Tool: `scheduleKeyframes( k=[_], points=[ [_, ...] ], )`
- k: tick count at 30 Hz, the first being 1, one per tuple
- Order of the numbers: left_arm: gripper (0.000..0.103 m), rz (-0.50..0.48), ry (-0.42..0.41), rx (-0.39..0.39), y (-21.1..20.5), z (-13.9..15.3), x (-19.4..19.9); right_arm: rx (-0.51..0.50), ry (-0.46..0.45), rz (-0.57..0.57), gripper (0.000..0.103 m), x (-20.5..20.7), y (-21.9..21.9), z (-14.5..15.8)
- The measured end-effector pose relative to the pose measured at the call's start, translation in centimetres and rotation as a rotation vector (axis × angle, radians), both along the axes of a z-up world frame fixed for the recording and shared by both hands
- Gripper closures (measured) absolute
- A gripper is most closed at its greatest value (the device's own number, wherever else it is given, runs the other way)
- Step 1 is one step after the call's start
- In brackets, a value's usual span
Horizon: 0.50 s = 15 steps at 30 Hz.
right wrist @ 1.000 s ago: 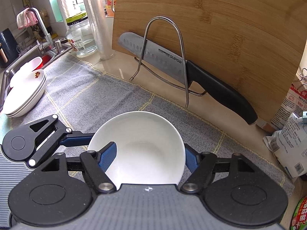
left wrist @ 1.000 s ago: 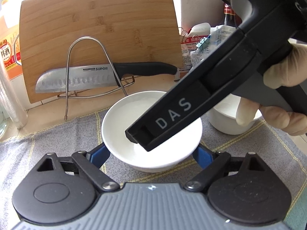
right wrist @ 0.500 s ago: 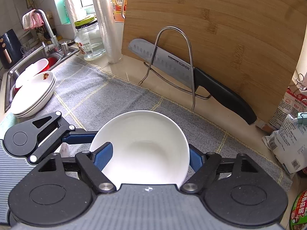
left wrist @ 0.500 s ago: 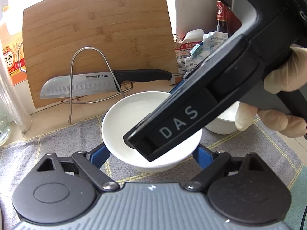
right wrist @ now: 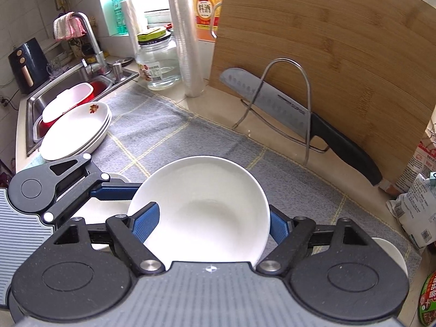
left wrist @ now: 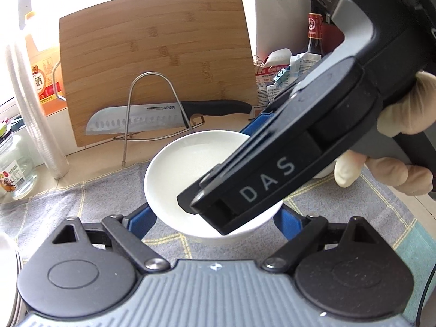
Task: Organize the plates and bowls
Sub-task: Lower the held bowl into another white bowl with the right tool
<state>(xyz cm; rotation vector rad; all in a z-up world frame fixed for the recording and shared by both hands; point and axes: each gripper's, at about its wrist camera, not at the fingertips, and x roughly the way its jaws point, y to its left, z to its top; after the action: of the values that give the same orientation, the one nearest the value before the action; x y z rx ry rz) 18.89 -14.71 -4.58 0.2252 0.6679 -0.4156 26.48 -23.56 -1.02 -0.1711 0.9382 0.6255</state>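
Left gripper point(left wrist: 215, 218) clamped a white bowl point(left wrist: 188, 169) by its sides, blue pads on both flanks, above the grey cloth point(left wrist: 68, 204). Right gripper point(right wrist: 209, 222) reached across it; its jaws had just been opening, one blue finger point(right wrist: 145, 222) inside the bowl's rim, the other outside, and contact could not be judged. Stacked plates point(right wrist: 76, 130) sat at the cloth's far edge beside the sink point(right wrist: 35, 100). Knife point(right wrist: 286, 111) rested in a wire rack against the cutting board point(right wrist: 340, 54).

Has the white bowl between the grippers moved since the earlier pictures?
Yes. In the right wrist view the white bowl now shows a wider stretch of grey cloth between it and the knife rack: it came nearer and upward.
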Motion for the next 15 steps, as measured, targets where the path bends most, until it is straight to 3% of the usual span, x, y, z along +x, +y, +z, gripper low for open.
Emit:
scheduleKeyframes(
  k=[15],
  points=[
    [0.011, 0.104, 0.001, -0.003, 5.6, 1.5, -3.9, 0.011, -0.012, 0.1, 0.016, -3.0, 6.7, 0.9]
  ],
)
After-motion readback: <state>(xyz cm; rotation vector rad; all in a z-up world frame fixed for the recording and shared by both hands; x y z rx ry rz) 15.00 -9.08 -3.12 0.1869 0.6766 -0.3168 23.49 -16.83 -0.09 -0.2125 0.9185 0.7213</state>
